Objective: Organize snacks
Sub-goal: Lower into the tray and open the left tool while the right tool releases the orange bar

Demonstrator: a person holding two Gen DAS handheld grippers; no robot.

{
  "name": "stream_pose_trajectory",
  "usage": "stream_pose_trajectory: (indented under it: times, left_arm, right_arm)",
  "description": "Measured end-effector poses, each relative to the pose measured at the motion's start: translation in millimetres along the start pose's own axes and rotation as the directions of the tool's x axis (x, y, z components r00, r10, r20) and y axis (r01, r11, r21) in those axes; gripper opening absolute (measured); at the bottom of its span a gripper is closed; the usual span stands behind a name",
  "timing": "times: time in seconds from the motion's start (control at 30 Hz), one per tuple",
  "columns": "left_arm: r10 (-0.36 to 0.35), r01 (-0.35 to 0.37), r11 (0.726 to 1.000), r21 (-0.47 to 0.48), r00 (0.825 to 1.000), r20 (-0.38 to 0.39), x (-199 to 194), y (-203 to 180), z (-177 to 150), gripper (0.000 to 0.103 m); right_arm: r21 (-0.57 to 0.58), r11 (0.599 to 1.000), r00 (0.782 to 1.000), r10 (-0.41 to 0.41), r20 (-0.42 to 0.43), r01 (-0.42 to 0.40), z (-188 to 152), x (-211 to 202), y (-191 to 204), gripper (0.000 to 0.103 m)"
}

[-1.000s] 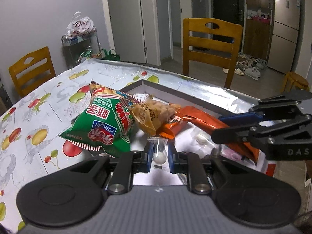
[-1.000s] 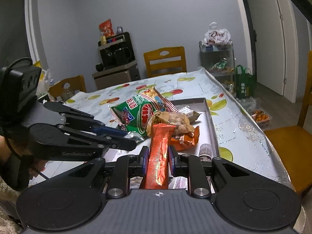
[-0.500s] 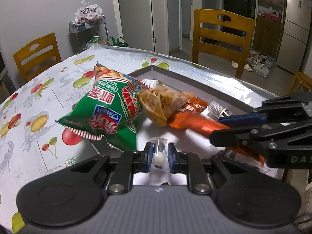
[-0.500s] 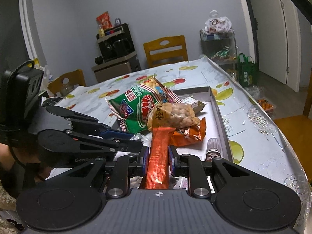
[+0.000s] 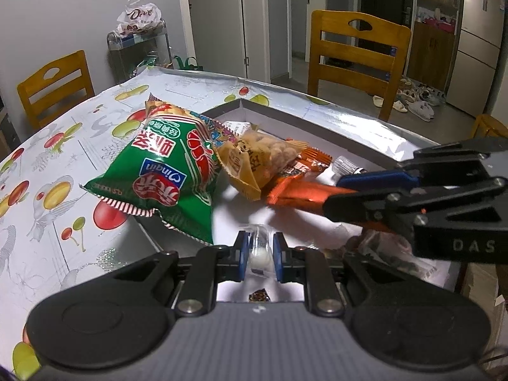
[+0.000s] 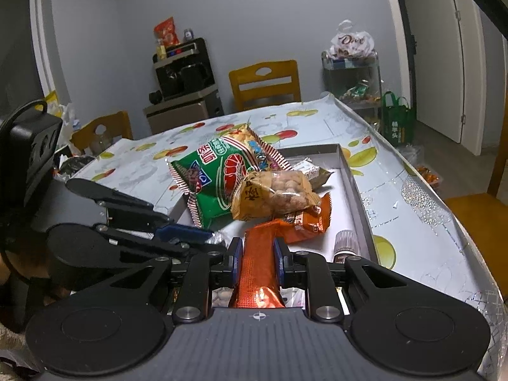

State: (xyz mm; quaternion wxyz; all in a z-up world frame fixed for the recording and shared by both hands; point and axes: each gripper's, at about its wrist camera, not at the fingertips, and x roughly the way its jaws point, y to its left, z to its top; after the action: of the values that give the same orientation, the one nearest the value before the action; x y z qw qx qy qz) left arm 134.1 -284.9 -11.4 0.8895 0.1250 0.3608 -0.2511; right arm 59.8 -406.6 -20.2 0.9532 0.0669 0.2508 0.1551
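Note:
My left gripper (image 5: 257, 250) is shut on a small clear wrapped candy (image 5: 258, 247) just above the near end of the grey box (image 5: 285, 116). My right gripper (image 6: 254, 258) is shut on a long orange snack bar (image 6: 257, 266), held over the box; the bar also shows in the left wrist view (image 5: 301, 195). Inside the box lie a green shrimp-chip bag (image 5: 165, 171), a yellow peanut bag (image 5: 260, 160), an orange packet (image 6: 304, 219) and a small silver-capped bottle (image 6: 346, 243).
The box sits on a fruit-print tablecloth (image 5: 47, 174). Wooden chairs (image 5: 355, 54) stand around the table. A small dark wrapper (image 5: 259, 295) lies on the box floor under my left gripper. The table edge (image 6: 444, 209) runs close on the right.
Both grippers have moved forward over the box toward the snack pile, each still holding its item. The orange bar's tip now lies close to the peanut bag and orange packet.

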Motion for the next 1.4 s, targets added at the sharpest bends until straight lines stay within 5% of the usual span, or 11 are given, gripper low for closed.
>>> stream_pose_trajectory:
  times: [0.37, 0.57, 0.97, 1.07, 1.13, 1.23, 1.4]
  left_arm:
    - [-0.041, 0.041, 0.999, 0.01, 0.999, 0.005, 5.9, -5.3, 0.6, 0.014]
    - [-0.026, 0.026, 1.0, 0.007, 1.0, 0.004, 6.1, -3.5, -0.5, 0.014]
    - [0.004, -0.004, 1.0, 0.016, 1.0, 0.01, -0.5, 0.4, -5.3, 0.017]
    - [0.008, -0.008, 1.0, 0.006, 1.0, 0.021, -2.9, 2.0, -4.8, 0.037]
    - [0.015, -0.015, 1.0, 0.008, 0.999, 0.043, -7.3, 2.1, -5.5, 0.061]
    - [0.028, -0.029, 0.999, 0.019, 0.997, 0.072, -13.1, 0.8, -5.6, 0.079]
    - [0.038, -0.042, 0.998, 0.048, 0.995, 0.094, -21.3, -3.7, -5.4, 0.086]
  right_arm:
    - [-0.039, 0.997, 0.998, -0.065, -0.018, 0.064, 0.7, 10.3, -3.8, 0.023]
    - [-0.037, 0.999, 1.0, -0.004, -0.024, 0.003, 1.7, 8.8, 0.5, 0.023]
    - [-0.037, 0.999, 1.0, -0.005, 0.008, 0.005, 4.7, 6.6, 5.5, 0.024]
    - [-0.039, 0.999, 1.0, -0.007, 0.008, 0.007, 6.8, 6.1, 6.4, 0.024]
    - [-0.04, 0.999, 1.0, -0.006, 0.003, 0.006, 7.2, 5.9, 7.1, 0.024]
    - [-0.04, 0.999, 1.0, -0.008, 0.002, 0.008, 7.0, 5.5, 8.6, 0.024]
    - [-0.034, 0.999, 1.0, -0.01, 0.012, 0.01, 9.3, 1.6, 11.4, 0.028]
